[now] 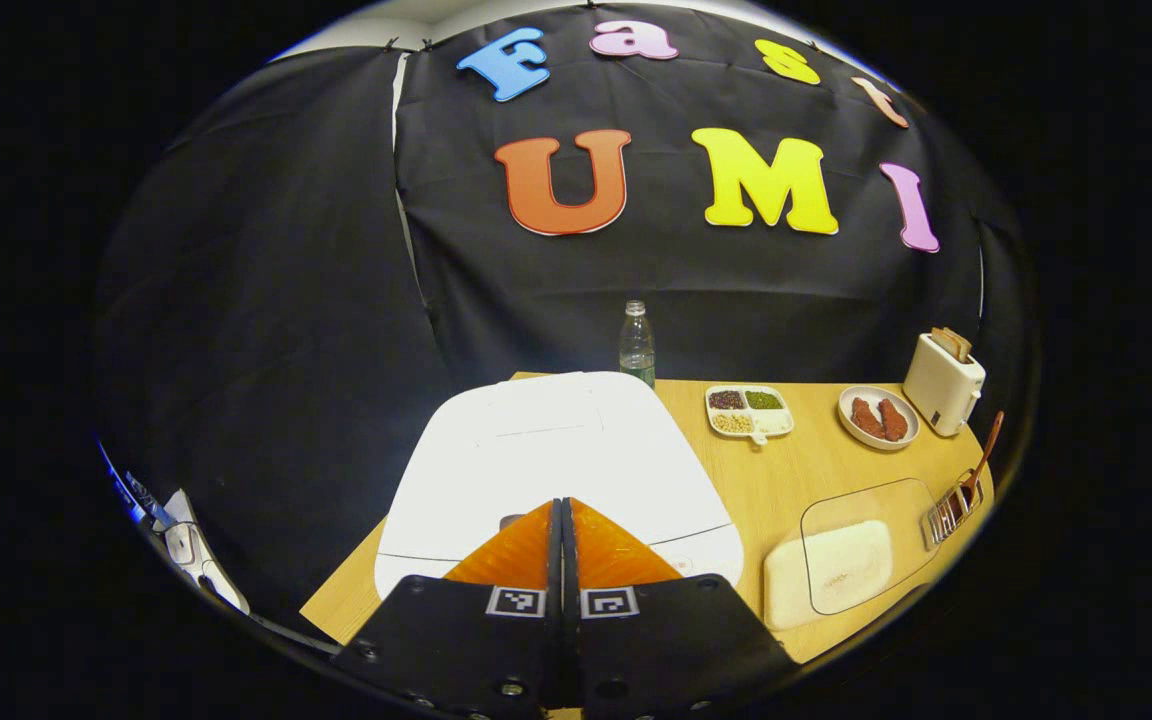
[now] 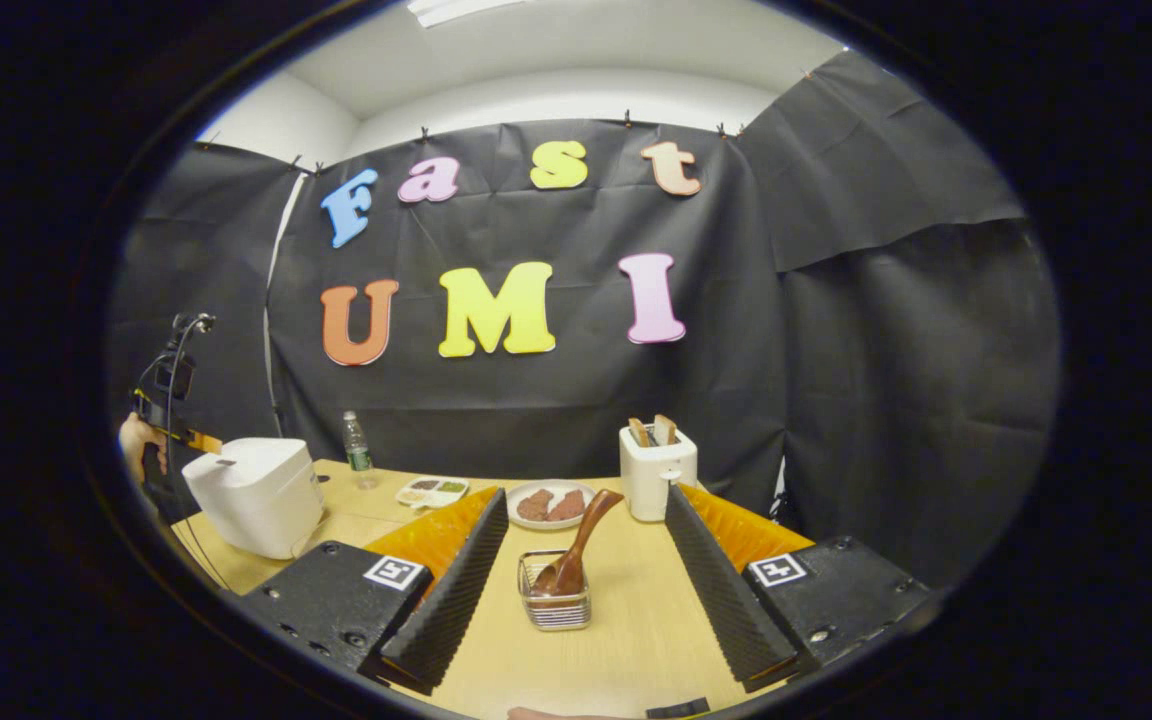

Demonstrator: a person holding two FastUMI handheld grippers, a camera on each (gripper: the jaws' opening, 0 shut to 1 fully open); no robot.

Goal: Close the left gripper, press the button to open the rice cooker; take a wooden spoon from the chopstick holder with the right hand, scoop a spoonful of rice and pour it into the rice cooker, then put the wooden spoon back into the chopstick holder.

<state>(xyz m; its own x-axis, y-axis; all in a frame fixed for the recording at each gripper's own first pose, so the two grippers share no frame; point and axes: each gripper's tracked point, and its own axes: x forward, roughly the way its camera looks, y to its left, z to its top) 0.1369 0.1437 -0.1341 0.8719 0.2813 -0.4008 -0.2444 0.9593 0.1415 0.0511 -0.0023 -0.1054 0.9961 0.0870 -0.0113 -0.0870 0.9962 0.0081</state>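
My left gripper (image 1: 563, 512) is shut, its fingers pressed together with nothing between them, just over the front edge of the white rice cooker (image 1: 556, 455). The cooker's lid is down. In the right gripper view the cooker (image 2: 256, 505) stands at the table's left end, with a hand and the left gripper (image 2: 171, 425) behind it. My right gripper (image 2: 586, 495) is open. The wire chopstick holder (image 2: 556, 600) sits between its fingers, apart from both. A wooden spoon (image 2: 576, 550) leans in it, bowl down, handle up to the right. Holder (image 1: 954, 508) and spoon (image 1: 986, 455) also appear at far right.
A shallow white box under a clear lid (image 1: 841, 565) lies right of the cooker. Behind are a sectioned plate of grains (image 1: 748, 410), a plate of meat (image 1: 878, 417), a toaster (image 1: 943, 382) and a water bottle (image 1: 637, 345). The table edge (image 1: 336, 610) runs near the cooker's left.
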